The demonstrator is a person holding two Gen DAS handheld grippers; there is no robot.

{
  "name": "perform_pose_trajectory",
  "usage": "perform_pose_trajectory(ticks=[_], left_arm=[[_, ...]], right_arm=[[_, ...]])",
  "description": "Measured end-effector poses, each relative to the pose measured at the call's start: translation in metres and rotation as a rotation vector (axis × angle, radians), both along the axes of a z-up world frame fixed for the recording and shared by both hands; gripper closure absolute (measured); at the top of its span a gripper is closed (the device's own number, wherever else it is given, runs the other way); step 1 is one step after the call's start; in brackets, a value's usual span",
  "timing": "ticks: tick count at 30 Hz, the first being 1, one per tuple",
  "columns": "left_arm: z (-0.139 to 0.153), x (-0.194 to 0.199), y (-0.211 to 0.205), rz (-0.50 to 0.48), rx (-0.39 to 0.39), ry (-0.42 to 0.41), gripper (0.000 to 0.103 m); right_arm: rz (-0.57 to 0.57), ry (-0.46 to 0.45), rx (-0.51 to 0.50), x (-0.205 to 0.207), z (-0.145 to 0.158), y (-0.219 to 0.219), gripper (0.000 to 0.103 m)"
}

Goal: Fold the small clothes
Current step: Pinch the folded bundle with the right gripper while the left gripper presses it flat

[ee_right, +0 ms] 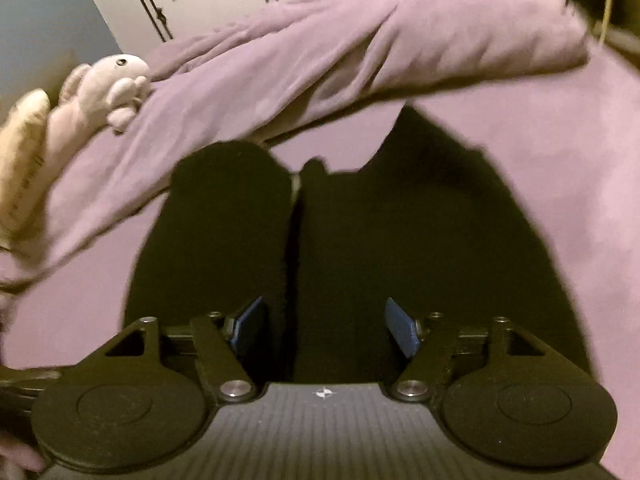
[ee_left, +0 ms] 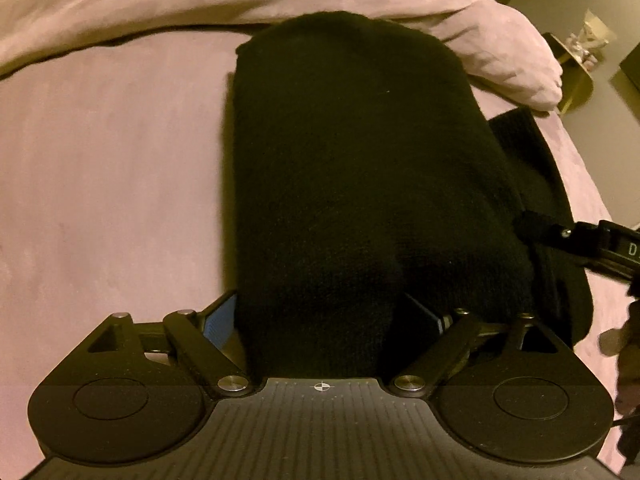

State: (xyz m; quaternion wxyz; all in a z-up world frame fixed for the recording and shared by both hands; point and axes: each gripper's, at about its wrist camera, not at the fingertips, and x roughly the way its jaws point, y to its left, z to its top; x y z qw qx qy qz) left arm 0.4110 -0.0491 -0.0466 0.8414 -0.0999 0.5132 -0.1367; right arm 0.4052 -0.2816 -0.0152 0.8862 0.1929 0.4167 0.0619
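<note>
Left tongs [ee_left: 320, 320]: spread wide. The near end of the black garment [ee_left: 352, 168] lies between the two blue pads [ee_left: 218, 322], but the pads stand clear of the cloth on both sides, so nothing is gripped. From these tongs the garment runs straight ahead: its long axis follows the line the tongs point along, near end at the pads, far end rounded and close to the bunched duvet [ee_left: 500, 52]. The bed sheet [ee_left: 100, 200] lies bare to the left of the tongs.

Right tongs [ee_right: 326, 326]: also apart, holding nothing. In the right wrist view the garment [ee_right: 360, 248] fills the space ahead of the pads [ee_right: 404, 332], with a dark seam or fold line running forward just inside the left pad. Beyond it lies the sheet [ee_right: 560, 160], then the duvet [ee_right: 360, 48], with a plush toy [ee_right: 112, 88] far left.

In the left wrist view the right tongs [ee_left: 560, 236] come in from the right edge, their tip at the garment's right flank, about midway along its length.

Deciding relation: the left tongs sit on the garment's axis at its near end; the right tongs sit at its side. For an end-to-end fold, the left tongs appear better placed to close on the near hem and carry it forward toward the far end. The right tongs would likely pin or steady the flank. Thickness of the cloth between the pads cannot be read; the garment is uniformly dark.
</note>
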Motion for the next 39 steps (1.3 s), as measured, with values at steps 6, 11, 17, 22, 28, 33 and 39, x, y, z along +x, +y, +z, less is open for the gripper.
perform_pose_trajectory(ticks=[6,11,17,22,28,33,39], left_arm=[[-0.001,0.002,0.0,0.017,-0.008,0.026,0.01],[-0.002,0.004,0.002,0.029,-0.022,0.051,0.01],[-0.004,0.004,0.0,0.025,-0.023,0.058,0.008],[-0.002,-0.003,0.005,0.053,-0.046,0.065,0.009],[0.033,-0.043,0.026,0.135,-0.027,0.023,0.013],[0.043,-0.044,0.014,0.137,-0.06,0.028,0.013],[0.013,-0.028,-0.029,0.092,-0.055,0.088,0.011]], right_arm=[[0.071,-0.01,0.043,0.027,-0.009,0.023,0.017],[0.131,-0.021,0.016,0.032,-0.004,0.032,0.063],[0.149,0.018,0.06,0.047,-0.01,0.035,0.039],[0.09,0.083,0.209,0.067,-0.026,0.038,0.044],[0.153,-0.176,-0.169,0.032,0.065,0.066,0.082],[0.172,-0.303,-0.635,-0.008,0.07,0.048,0.08],[-0.015,-0.094,-0.574,0.014,0.004,-0.024,0.052]])
